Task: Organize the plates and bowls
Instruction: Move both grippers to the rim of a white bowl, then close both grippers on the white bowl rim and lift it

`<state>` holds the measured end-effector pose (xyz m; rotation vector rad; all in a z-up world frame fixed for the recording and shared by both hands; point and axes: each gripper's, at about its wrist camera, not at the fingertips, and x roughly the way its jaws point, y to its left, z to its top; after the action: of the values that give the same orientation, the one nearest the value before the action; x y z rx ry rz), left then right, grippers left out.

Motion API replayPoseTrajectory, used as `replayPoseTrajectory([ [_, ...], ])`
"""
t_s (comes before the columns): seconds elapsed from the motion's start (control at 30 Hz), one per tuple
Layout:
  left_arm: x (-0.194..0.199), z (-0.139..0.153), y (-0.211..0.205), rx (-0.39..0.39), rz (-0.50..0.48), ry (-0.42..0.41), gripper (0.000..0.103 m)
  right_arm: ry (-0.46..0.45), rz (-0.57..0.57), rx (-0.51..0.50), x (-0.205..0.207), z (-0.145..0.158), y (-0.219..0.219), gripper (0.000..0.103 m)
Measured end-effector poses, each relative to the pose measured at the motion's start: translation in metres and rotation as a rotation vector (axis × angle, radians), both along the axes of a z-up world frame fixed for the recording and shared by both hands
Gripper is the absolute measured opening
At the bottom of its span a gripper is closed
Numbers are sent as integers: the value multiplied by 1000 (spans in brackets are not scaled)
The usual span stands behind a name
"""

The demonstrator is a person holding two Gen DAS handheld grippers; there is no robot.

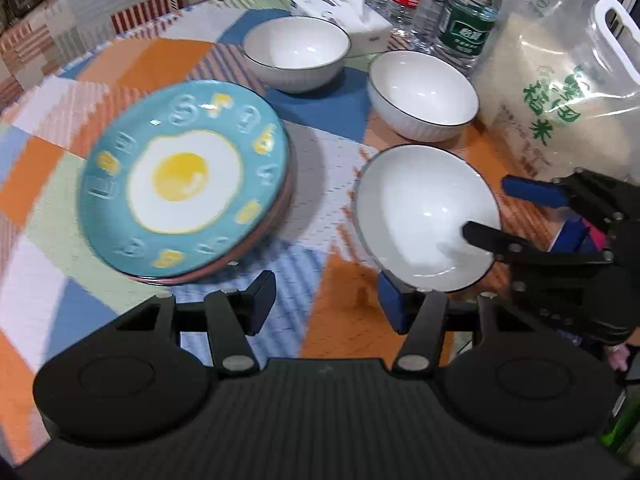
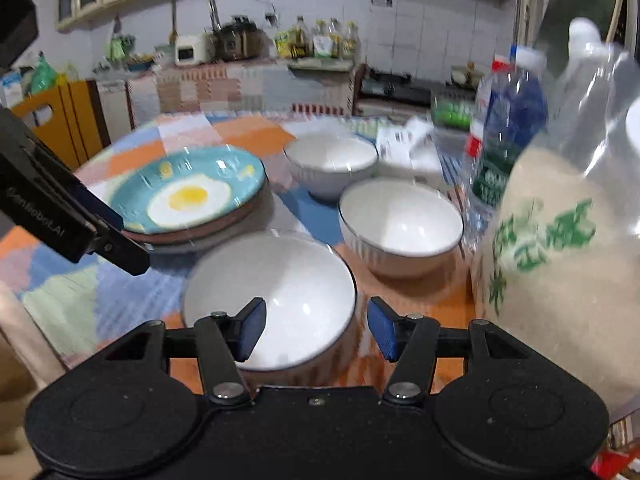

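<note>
A teal fried-egg plate tops a short stack of plates at the table's left. Three white bowls stand to its right: a far one, a middle one and a near one. My left gripper is open and empty above the cloth, between the plate stack and the near bowl. My right gripper is open, with one finger inside the near bowl and the other outside its right rim.
A large bag of rice stands at the right, close to the bowls. Water bottles and a tissue box stand behind the bowls. A patterned cloth covers the round table.
</note>
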<state>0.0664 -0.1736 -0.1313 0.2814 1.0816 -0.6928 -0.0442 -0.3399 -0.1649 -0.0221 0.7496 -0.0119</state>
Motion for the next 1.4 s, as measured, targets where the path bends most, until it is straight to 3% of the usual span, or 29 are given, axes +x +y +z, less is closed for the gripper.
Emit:
replayPoseTrajectory([
  [0.17, -1, -6, -3, -110, 29, -25, 61, 35, -54, 78, 9, -12, -11, 61],
  [0.23, 3, -6, -7, -108, 36, -27, 61, 71, -91, 106, 15, -19, -15, 56],
  [0.3, 6, -10, -14, -70, 25, -26, 61, 110, -139, 147, 22, -24, -19, 44],
  [0.43, 9, -20, -19, -90, 16, 16, 57, 145, -211, 325, 26, -31, -32, 23],
  [0.47, 10, -23, -19, -97, 20, 34, 51, 148, -230, 348, 26, -32, -33, 22],
  [0.5, 12, -25, -18, -102, 29, 49, 35, 152, -240, 352, 26, -33, -33, 22],
  [0.67, 17, -28, -10, -114, 71, 107, 11, 155, -269, 379, 32, -31, -27, 21],
  [0.97, 21, -24, 28, -97, 117, 229, 11, 218, -254, 454, 40, -25, -11, 17],
  [1.4, 21, -12, 74, 26, 161, 239, 11, 346, -139, 517, 66, -22, 37, 17],
])
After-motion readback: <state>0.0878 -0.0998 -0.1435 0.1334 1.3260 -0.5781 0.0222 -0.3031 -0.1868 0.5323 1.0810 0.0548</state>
